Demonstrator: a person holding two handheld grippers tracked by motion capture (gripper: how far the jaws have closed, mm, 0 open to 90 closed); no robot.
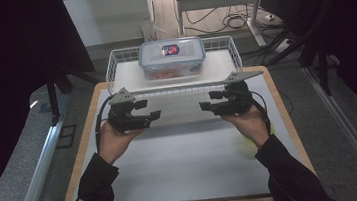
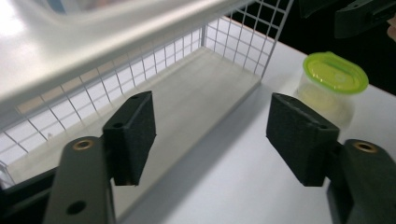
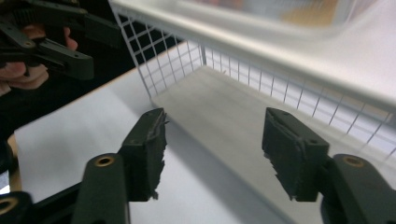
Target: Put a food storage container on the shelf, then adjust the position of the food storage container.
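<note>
A clear food box [image 1: 172, 57] with a snap-on lid sits in a white wire basket [image 1: 112, 67] at the far side of the table. Both grippers hover just in front of the basket's near wall, pointing at each other. My left gripper [image 1: 150, 109] [image 2: 210, 135] is open with nothing between its pads. My right gripper [image 1: 208, 101] [image 3: 215, 149] is open and empty too. A small clear tub with a green lid [image 2: 334, 74] stands on the white mat beside the basket's corner. The left gripper view looks along the basket's wire wall [image 2: 233, 42].
The white mat [image 1: 188, 165] covers a wooden table [image 1: 87, 135]. The other hand's gripper shows far off in each gripper view [image 2: 364, 16] [image 3: 51, 42]. Metal rails [image 1: 38, 170] run along both sides of the table, and cables lie on the floor behind.
</note>
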